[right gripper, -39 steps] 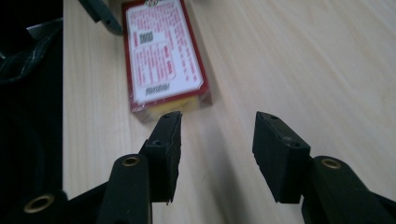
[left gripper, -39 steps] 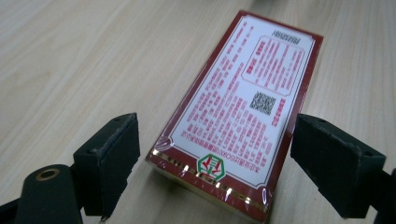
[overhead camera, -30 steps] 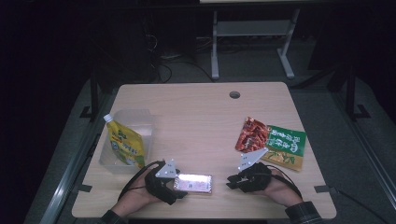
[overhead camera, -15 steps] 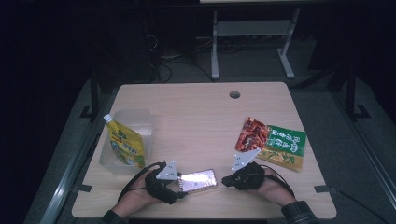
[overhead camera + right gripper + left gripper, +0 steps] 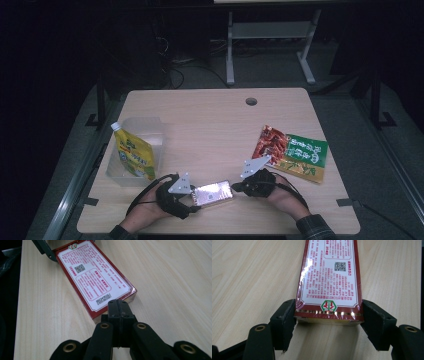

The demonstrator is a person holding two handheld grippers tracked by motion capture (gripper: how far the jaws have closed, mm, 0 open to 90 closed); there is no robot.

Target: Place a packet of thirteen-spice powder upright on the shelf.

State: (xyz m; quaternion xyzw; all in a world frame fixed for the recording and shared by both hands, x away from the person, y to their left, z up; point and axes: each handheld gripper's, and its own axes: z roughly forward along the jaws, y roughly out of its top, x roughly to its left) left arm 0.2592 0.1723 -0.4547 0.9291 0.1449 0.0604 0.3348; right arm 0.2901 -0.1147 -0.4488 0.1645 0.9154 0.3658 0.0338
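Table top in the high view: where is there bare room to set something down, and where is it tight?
The widest bare wood lies mid-table, between the clear bin holding the yellow pouch and the snack packets, back to the cable hole. It is crowded along the near edge, where both grippers meet at the red box.

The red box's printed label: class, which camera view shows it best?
The right gripper view: the box shows its whole label, barcode end nearest. The left gripper view crops the box at its far end. In the high view, glare washes out the box.
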